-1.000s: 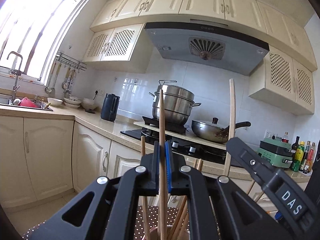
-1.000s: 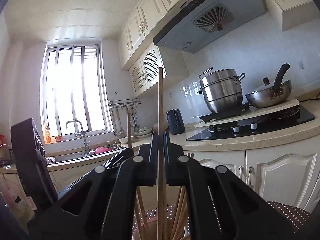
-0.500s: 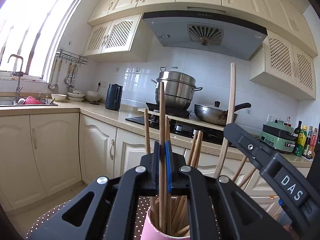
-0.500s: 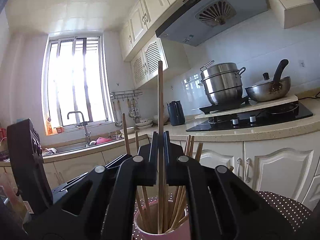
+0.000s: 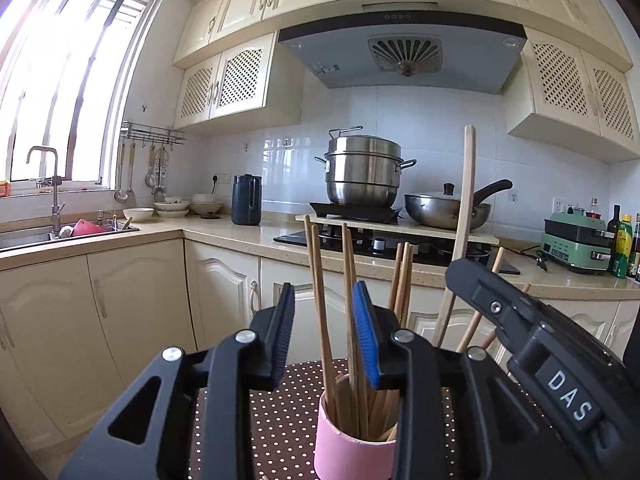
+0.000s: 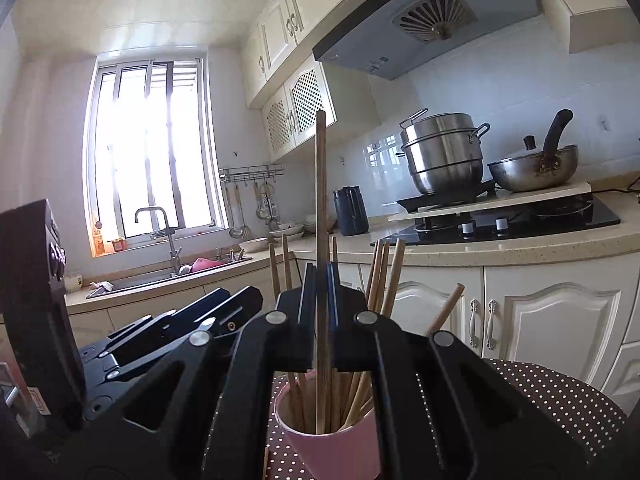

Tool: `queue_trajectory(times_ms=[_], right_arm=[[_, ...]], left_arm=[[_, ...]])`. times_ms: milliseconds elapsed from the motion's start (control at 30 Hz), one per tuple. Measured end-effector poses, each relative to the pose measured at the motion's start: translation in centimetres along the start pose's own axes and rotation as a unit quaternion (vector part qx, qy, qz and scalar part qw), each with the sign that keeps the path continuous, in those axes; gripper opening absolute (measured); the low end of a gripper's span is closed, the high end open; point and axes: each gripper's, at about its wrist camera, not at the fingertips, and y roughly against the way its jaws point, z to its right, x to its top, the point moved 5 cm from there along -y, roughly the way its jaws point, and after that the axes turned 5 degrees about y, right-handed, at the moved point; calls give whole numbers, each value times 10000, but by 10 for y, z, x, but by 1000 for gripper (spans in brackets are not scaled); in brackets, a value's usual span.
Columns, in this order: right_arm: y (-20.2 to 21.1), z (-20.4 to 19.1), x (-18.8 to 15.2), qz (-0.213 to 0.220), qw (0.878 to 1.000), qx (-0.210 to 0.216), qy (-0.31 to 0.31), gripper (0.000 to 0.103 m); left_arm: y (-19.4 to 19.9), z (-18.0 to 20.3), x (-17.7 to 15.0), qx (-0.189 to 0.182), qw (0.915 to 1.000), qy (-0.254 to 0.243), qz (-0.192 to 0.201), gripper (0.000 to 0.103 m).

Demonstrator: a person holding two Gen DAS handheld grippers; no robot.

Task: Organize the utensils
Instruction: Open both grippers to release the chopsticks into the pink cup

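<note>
My left claw (image 5: 324, 332) had just been opening, chopsticks (image 5: 320, 300) loose between its pads above the cup (image 5: 352, 456). My right claw (image 6: 320, 292) was clamped on one chopstick (image 6: 321, 200) over it.

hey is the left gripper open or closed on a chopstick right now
Open. The left gripper has just been opening: chopsticks stand in the gap between its fingers, unclamped, their lower ends in the pink cup.

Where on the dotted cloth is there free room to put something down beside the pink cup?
Bare dotted cloth lies left of the pink cup, under the left gripper. More shows right of the cup in the right wrist view. The cup itself is crowded with chopsticks; the right gripper holds one chopstick in it.
</note>
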Motion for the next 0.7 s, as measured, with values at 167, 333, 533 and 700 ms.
queue_trajectory(times_ms=[167, 333, 533, 700], right_arm=[[2, 1, -6, -66, 10000, 14, -20, 6], [2, 0, -9, -104, 9999, 62, -7, 6], [0, -6, -14, -218, 9996, 93, 125, 6], [-3, -6, -24, -420, 9991, 42, 86, 6]], left_arm=[[15, -4, 3, 340, 9991, -144, 206, 40], [28, -5, 7, 583, 9971, -309, 368, 45], [40, -13, 15, 783, 9955, -256, 479, 47], [47, -18, 18, 860, 9950, -214, 459, 51]])
